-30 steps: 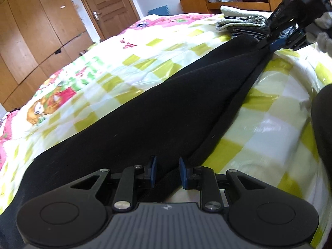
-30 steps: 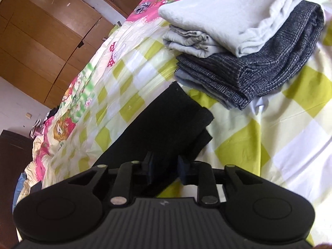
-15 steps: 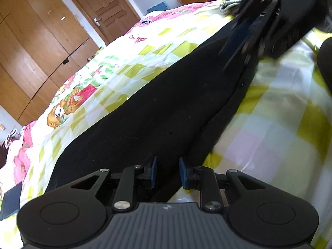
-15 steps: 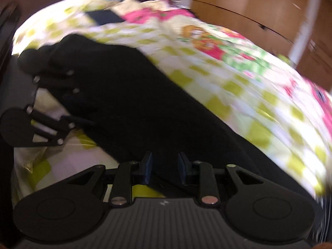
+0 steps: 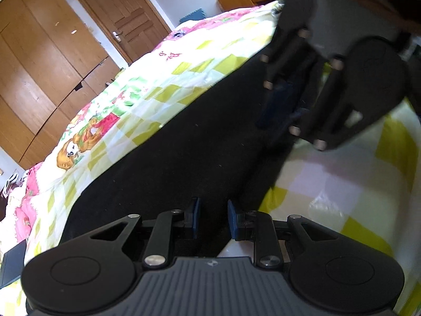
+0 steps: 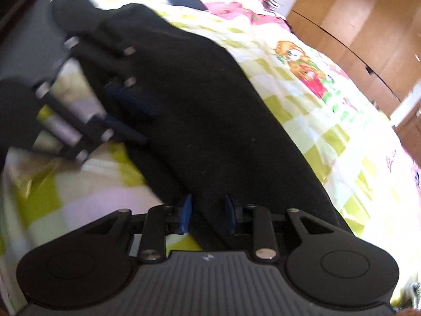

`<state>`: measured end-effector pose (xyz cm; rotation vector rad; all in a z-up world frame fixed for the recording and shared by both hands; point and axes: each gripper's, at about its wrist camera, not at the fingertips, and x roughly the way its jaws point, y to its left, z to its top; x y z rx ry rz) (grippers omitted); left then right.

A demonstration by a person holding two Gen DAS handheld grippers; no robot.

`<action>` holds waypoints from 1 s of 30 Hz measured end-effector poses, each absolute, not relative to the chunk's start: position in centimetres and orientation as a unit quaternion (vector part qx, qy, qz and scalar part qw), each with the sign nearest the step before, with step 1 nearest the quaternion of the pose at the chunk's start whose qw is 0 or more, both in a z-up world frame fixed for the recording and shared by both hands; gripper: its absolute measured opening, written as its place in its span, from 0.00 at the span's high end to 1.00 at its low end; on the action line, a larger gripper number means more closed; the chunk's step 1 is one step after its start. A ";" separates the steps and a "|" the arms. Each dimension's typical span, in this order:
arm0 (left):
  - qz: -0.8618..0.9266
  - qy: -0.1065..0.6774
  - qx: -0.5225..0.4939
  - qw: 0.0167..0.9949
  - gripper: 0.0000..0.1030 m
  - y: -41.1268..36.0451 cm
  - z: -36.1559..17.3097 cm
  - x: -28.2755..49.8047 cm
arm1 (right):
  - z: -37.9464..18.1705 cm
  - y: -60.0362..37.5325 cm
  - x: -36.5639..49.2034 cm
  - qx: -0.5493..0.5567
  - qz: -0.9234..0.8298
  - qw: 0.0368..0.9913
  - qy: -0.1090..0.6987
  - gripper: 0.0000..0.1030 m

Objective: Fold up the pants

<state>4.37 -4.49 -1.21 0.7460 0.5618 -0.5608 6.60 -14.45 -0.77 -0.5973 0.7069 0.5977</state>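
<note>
On the checked bedspread [image 5: 329, 184], black pants [image 5: 184, 144] run between both grippers' fingers: left pinching, right closing on fabric.

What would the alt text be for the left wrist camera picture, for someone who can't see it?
Black pants lie stretched across a bed's yellow-checked cartoon quilt, with fabric between the blue-padded fingers of the left gripper at the bottom edge. The right gripper reaches down onto the pants at upper right, its jaws closing; a wooden wardrobe and door stand behind.
</note>
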 end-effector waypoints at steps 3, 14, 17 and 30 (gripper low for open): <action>-0.268 0.264 0.354 0.856 0.61 -4.5 -1.1 4.1 | 0.5 -15.1 7.3 -0.237 0.277 0.867 0.340 0.91; -0.237 0.268 0.350 0.866 0.74 -4.3 -1.5 6.2 | -0.1 -14.7 6.4 -0.288 0.299 0.848 0.329 0.85; -0.239 0.271 0.339 0.869 0.76 -3.9 -1.0 6.5 | -1.0 -14.1 6.8 -0.312 0.279 0.851 0.318 0.80; -0.261 0.295 0.358 0.846 0.80 -3.4 -1.3 4.7 | -1.9 -13.4 5.9 -0.303 0.298 0.838 0.342 0.94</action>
